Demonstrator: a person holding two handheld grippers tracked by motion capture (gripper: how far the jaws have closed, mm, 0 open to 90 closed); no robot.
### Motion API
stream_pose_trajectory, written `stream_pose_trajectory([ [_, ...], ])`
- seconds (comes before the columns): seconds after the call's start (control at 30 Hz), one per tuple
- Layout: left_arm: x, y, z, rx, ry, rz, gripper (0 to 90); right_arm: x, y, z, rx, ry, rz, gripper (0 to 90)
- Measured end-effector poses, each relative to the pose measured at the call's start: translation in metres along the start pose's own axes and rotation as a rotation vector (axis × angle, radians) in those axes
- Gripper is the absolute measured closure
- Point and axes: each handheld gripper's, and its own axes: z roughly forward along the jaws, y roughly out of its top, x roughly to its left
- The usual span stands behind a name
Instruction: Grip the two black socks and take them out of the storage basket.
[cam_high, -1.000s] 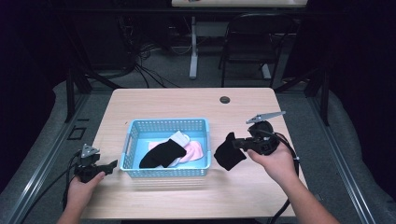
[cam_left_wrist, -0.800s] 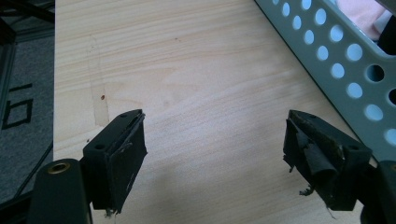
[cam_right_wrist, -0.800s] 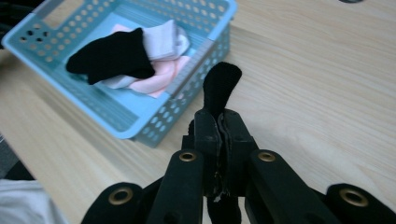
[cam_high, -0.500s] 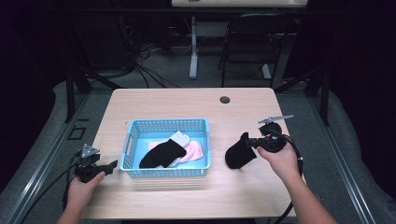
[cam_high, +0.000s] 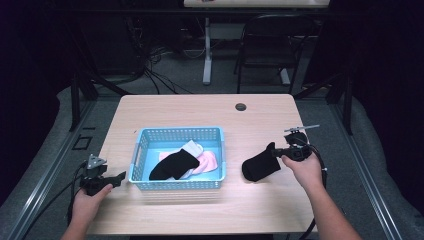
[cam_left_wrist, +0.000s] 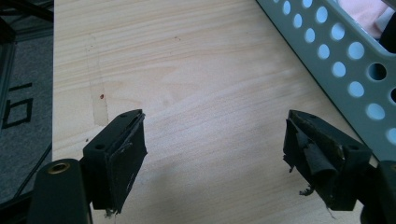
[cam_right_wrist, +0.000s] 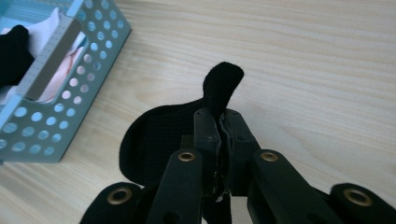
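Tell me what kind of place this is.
Probably a lab or recording workspace: a wooden table under a fixed camera, loose cables on the carpeted floor behind it, and a metal-framed chair.

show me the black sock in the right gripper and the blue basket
black sock (cam_high: 257, 168), high view, middle of its body.
blue basket (cam_high: 176, 185), high view, its near wall.

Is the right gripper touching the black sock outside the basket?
Touching. The right gripper view shows the right gripper with its jaws pinched shut on the black sock.
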Motion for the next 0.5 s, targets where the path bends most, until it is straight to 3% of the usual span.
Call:
stream_pose_trajectory([
  [0.13, -0.0001, 0.0000, 0.0000, 0.001, 0.000, 0.002, 20.9, -0.0057, -0.0015, 0.0009, -0.001, -0.008, 0.015, 83.9],
  [0.33, 0.0000, 0.0000, -0.0001, 0.000, 0.001, 0.001, 20.9, -0.0093, -0.0013, -0.0019, -0.012, -0.026, 0.018, 73.8],
  [0.5, -0.0003, 0.0001, 0.0001, 0.001, 0.000, 0.003, 20.9, -0.0077, 0.0033, -0.0080, -0.026, -0.049, -0.008, 70.1],
])
